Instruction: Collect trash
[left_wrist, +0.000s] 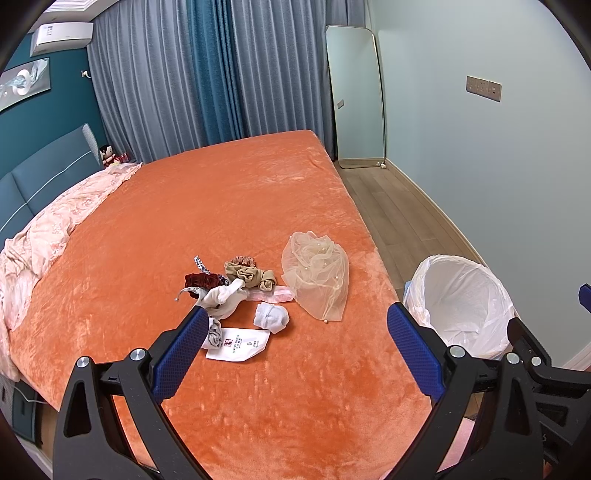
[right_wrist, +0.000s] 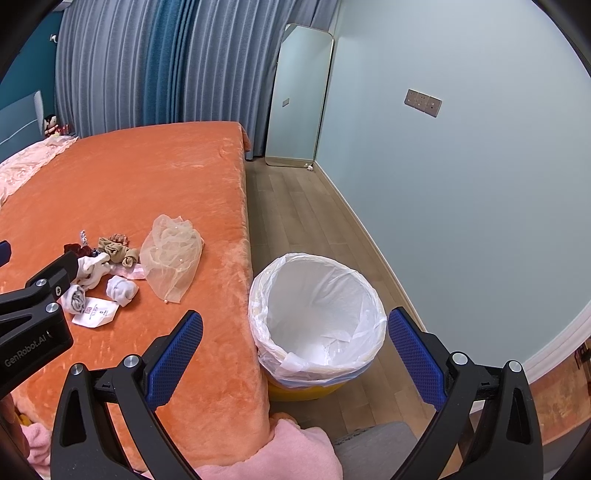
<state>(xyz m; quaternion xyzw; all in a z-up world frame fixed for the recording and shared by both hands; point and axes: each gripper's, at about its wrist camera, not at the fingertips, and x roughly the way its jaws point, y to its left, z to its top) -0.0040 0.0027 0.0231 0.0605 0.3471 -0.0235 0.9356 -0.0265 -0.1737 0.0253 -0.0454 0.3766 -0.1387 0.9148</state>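
Observation:
A small pile lies on the orange bed (left_wrist: 221, 206): a beige net with pearls (left_wrist: 317, 273), a balled white sock (left_wrist: 271, 317), a white printed paper packet (left_wrist: 240, 343), a grey-white sock (left_wrist: 214, 332), white cloth (left_wrist: 225, 295), tan stockings (left_wrist: 251, 277) and dark red scrunchies (left_wrist: 201, 282). My left gripper (left_wrist: 295, 354) is open and empty, just short of the pile. My right gripper (right_wrist: 295, 358) is open and empty above the white-lined trash bin (right_wrist: 317, 317) beside the bed. The net (right_wrist: 171, 254) and packet (right_wrist: 94, 312) also show in the right wrist view.
A pink blanket (left_wrist: 55, 229) lies bunched at the bed's head by the blue headboard. A standing mirror (left_wrist: 358, 96) leans in the corner by the curtains. Wooden floor (right_wrist: 306, 221) runs between bed and wall. Pink cloth (right_wrist: 295, 450) lies at the bed's near corner.

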